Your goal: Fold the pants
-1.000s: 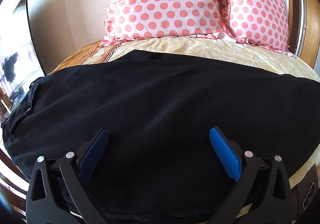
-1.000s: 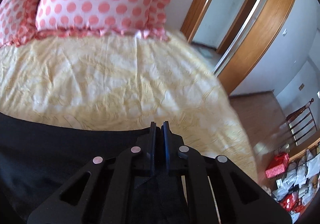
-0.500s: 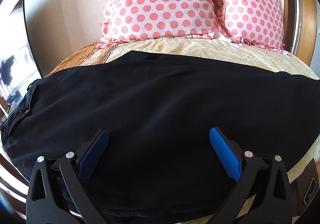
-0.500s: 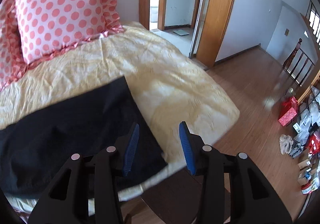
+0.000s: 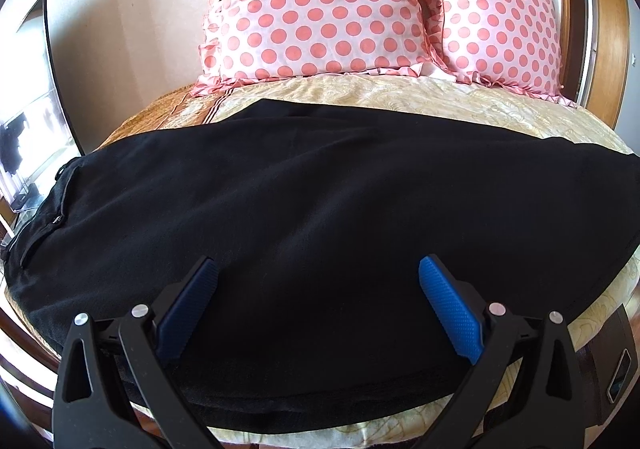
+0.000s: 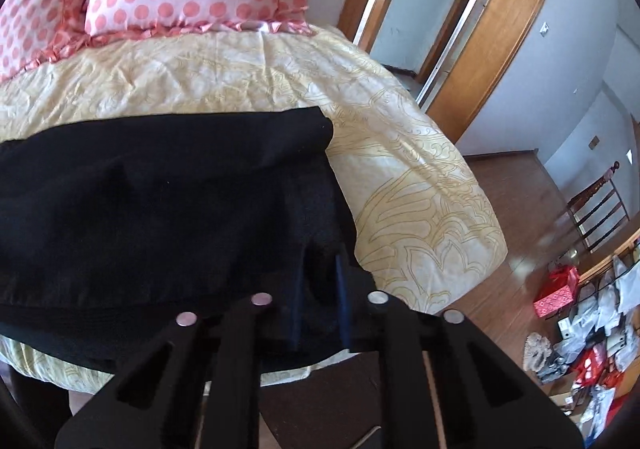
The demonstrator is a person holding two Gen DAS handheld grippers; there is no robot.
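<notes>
The black pants (image 5: 320,209) lie spread across the yellow bedspread (image 5: 440,101), filling the middle band of the left wrist view from the left edge to the right edge. The waistband end sits at the far left of that frame; the near hem edge runs along the bottom, just inside the bedspread's lower border.

The left gripper (image 5: 316,305) hangs over the lower centre of the pants with its jaws spread wide. Its blue pads (image 5: 448,313) grip nothing.

The right gripper (image 6: 320,301) occupies the lower centre of the right wrist view. Its jaws have just been closing and are now nearly together, clamped on a raised fold of the pants at the leg-end corner. Black fabric is bunched between the pads.

In the right wrist view, the leg-end edge of the pants runs from upper centre down to the gripper. Bare bedspread extends to the right of that edge as far as the mattress corner. Beyond it lies open wooden floor (image 6: 520,209).

Two pink dotted pillows (image 5: 320,5) stand along the top of the frame, well apart from the pants. A strip of bare bedspread separates them.
</notes>
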